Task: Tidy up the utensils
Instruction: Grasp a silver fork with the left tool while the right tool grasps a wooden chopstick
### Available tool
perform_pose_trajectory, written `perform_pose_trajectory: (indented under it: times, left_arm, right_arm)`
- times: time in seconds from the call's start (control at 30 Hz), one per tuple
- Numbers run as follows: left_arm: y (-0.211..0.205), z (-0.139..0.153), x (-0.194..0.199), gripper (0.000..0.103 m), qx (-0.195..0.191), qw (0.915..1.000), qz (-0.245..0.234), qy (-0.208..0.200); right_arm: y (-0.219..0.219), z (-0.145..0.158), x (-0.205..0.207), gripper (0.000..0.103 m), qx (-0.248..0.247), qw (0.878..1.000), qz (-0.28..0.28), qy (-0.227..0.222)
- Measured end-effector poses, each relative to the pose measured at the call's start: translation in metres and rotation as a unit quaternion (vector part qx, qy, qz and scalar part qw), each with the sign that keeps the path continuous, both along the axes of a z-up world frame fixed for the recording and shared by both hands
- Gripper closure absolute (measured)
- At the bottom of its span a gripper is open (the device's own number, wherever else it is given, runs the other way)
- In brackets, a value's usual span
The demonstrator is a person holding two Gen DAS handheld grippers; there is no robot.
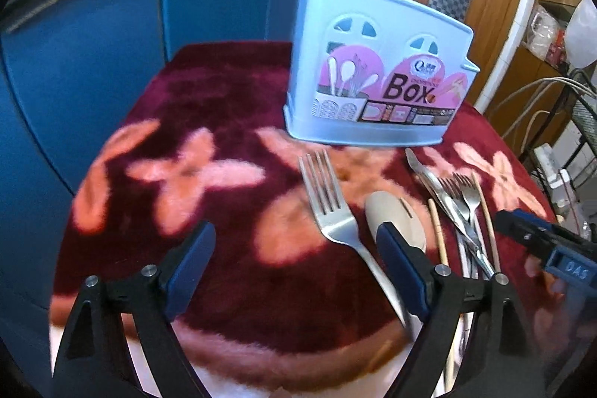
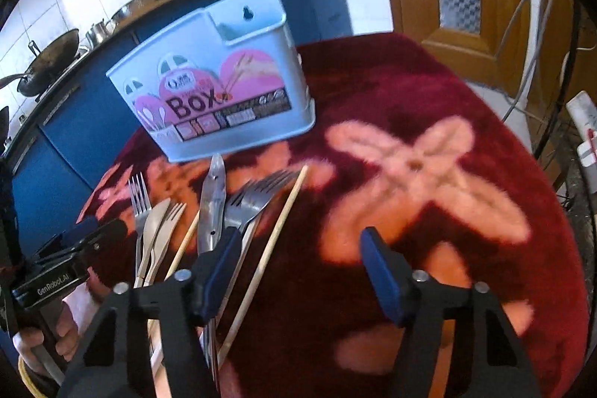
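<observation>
One pale blue utensil box stands upright on the red floral cloth. In front of it lie the utensils: one large steel fork, one beige spoon and one beige fork, two wooden chopsticks, one knife and a cluster of smaller steel forks, count unclear. The left gripper and right gripper both hang with jaws apart, gripping nothing.

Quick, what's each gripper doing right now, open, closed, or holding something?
Left gripper: open, holding nothing, above the red cloth.
Right gripper: open, holding nothing, beside the utensil pile.
</observation>
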State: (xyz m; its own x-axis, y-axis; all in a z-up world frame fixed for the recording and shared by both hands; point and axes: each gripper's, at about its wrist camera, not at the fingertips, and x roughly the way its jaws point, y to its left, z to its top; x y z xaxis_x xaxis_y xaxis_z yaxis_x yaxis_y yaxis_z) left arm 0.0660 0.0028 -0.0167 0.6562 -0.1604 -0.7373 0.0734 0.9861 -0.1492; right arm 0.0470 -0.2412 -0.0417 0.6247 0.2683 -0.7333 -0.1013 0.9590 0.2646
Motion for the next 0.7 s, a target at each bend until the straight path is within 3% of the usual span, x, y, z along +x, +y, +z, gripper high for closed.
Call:
perform_pose_trajectory:
  times: [0.37,0.43,0.5,0.63,0.7]
  left_arm:
    - [0.0,-0.006,0.034,0.048,-0.021,0.999,-0.019,0.036]
    - [0.0,-0.008,0.039,0.049,-0.036,0.998,-0.026,0.044]
    - [0.0,-0.009,0.043,0.051,-0.05,0.997,-0.034,0.049]
    - [-0.001,-0.01,0.05,0.076,-0.071,0.9946,-0.052,0.055]
    - [0.001,-0.011,0.053,0.081,-0.089,0.9923,-0.062,0.059]
  right_arm:
    - [0.013,-0.002,0.027,0.076,-0.034,0.999,0.016,0.021]
    - [0.013,-0.003,0.032,0.087,-0.032,0.999,0.018,0.025]
    - [0.014,-0.003,0.037,0.091,-0.033,0.999,0.022,0.027]
    - [0.016,-0.002,0.045,0.096,-0.046,0.998,0.024,0.022]
    - [0.016,-0.001,0.05,0.097,-0.055,0.998,0.024,0.02]
